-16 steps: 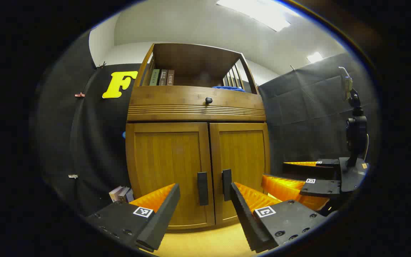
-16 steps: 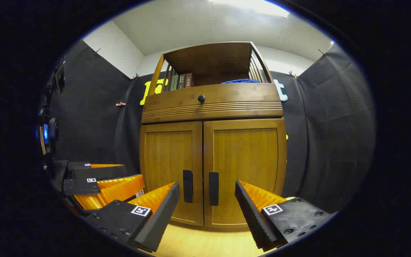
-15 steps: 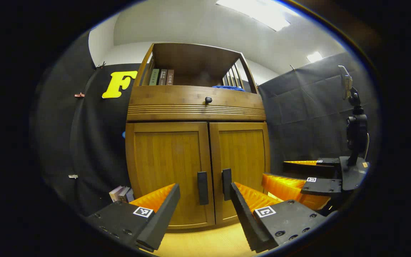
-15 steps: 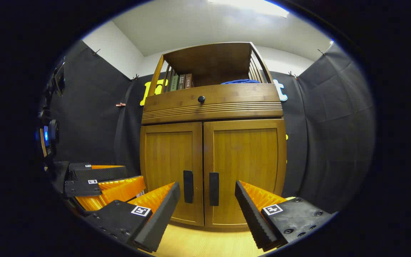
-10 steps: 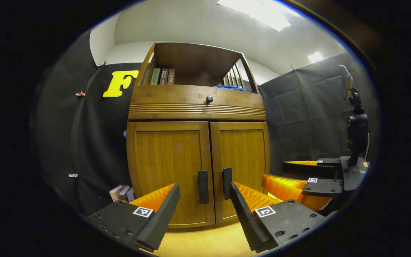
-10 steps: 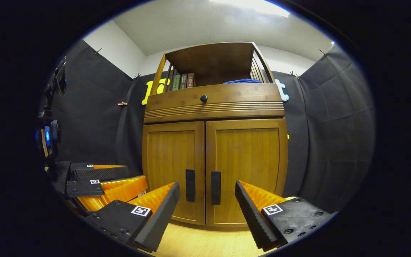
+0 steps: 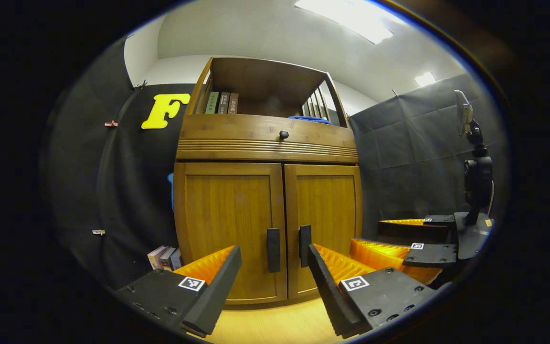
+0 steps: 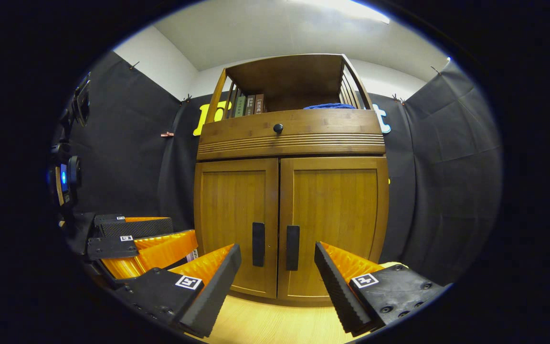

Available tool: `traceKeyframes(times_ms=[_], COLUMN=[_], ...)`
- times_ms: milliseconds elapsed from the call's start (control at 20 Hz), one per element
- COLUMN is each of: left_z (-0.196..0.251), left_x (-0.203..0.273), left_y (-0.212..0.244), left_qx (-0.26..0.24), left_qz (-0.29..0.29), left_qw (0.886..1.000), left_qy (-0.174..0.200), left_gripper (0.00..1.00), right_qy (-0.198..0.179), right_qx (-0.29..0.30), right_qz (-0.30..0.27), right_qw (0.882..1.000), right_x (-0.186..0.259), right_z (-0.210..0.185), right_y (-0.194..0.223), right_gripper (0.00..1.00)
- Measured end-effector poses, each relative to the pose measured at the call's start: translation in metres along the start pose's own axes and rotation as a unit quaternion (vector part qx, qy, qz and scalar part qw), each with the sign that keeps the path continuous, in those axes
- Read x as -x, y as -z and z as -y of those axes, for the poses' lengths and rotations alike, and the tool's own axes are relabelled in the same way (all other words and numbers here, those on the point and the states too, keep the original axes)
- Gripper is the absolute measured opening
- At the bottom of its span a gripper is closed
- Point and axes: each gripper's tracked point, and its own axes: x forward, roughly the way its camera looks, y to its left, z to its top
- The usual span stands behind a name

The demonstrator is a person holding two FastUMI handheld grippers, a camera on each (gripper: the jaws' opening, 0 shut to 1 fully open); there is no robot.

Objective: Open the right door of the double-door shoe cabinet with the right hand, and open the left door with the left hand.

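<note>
A wooden shoe cabinet (image 7: 265, 148) (image 8: 291, 138) stands ahead with both doors closed. Its left door (image 7: 229, 224) (image 8: 234, 220) and right door (image 7: 325, 215) (image 8: 334, 220) each carry a dark vertical handle at the centre seam: left handle (image 7: 273, 250) (image 8: 258, 251), right handle (image 7: 305, 245) (image 8: 292, 254). My left gripper (image 7: 275, 282) is open, short of the handles, with nothing between its fingers. My right gripper (image 8: 277, 282) is open too, a short way in front of the doors. In the left gripper view the right gripper (image 7: 399, 243) shows at the right. In the right gripper view the left gripper (image 8: 136, 239) shows at the left.
A drawer with a round knob (image 7: 283, 134) (image 8: 278, 127) sits above the doors. The open shelf on top holds books (image 7: 222, 102) and a blue cloth (image 8: 330, 106). More books (image 7: 163, 257) lie on the floor left of the cabinet. Light wooden floor (image 8: 275, 325) runs up to it.
Both grippers have drifted slightly nearer the cabinet, which sits a little right in both views. Their jaws stay open and the doors stay closed.
</note>
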Motion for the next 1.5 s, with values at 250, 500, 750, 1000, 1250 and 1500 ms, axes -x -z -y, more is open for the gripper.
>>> traceKeyframes(times_ms=[250, 500, 750, 1000, 1250, 1500], left_z=[0.001, 0.006, 0.005, 0.003, -0.003, -0.01], left_x=[-0.004, -0.007, -0.007, -0.005, -0.006, -0.008], left_y=[0.002, 0.002, 0.003, 0.0, 0.003, 0.011], left_qx=[-0.003, -0.004, -0.005, -0.003, -0.002, 0.001], left_qz=[-0.001, -0.002, -0.002, 0.003, 0.002, -0.005], left_qw=[1.0, 1.0, 1.0, 1.0, 1.0, 1.0], left_qy=[-0.006, -0.004, -0.008, -0.012, -0.015, -0.015], left_gripper=[0.87, 0.87, 0.87, 0.87, 0.87, 0.87], right_qy=[0.001, 0.007, 0.006, 0.001, 0.007, 0.011], right_qx=[-0.002, 0.002, 0.008, 0.006, 0.0, 0.005], right_qz=[0.001, 0.006, -0.006, -0.009, 0.005, -0.004], right_qw=[1.0, 1.0, 1.0, 1.0, 1.0, 1.0], right_x=[0.003, 0.004, 0.004, 0.0, -0.009, -0.036], right_z=[0.005, 0.011, 0.012, 0.01, 0.014, 0.012], right_y=[-0.004, -0.01, -0.006, -0.006, -0.011, -0.002], right_gripper=[0.97, 0.98, 0.98, 0.97, 0.97, 0.97])
